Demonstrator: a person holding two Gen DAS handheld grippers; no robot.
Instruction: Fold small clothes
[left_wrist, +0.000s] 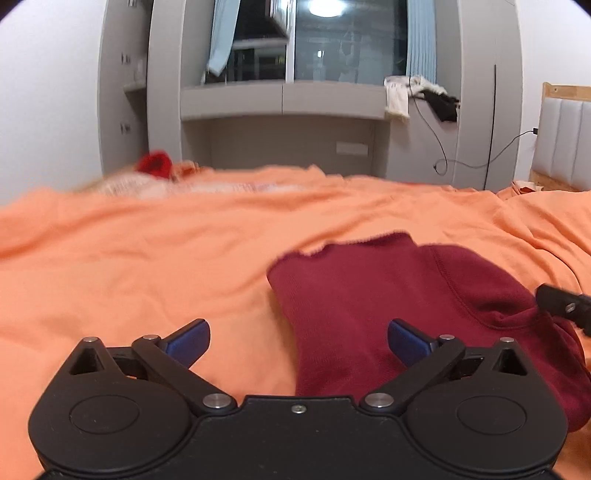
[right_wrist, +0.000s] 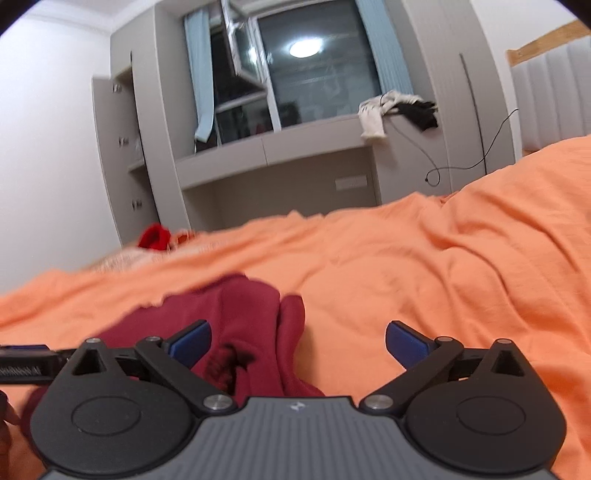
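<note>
A dark red small garment (left_wrist: 388, 302) lies folded on the orange bedsheet (left_wrist: 147, 258). My left gripper (left_wrist: 298, 338) stands open just above the garment's left edge, blue pads wide apart and nothing pressed between them. In the right wrist view the same garment (right_wrist: 251, 325) shows a black print near its lower part. My right gripper (right_wrist: 298, 339) is open over the garment's right edge, its left fingertip over the cloth and its right one over bare sheet. A black part of the other gripper (left_wrist: 565, 304) pokes in at the right edge of the left wrist view.
A bright red item (left_wrist: 155, 164) and a pale cloth (left_wrist: 147, 186) lie at the far left of the bed. Behind stand a grey cabinet with a window ledge (left_wrist: 284, 99), clothes draped on it (left_wrist: 417, 92), and a hanging cable. A padded headboard (left_wrist: 565, 144) is at the right.
</note>
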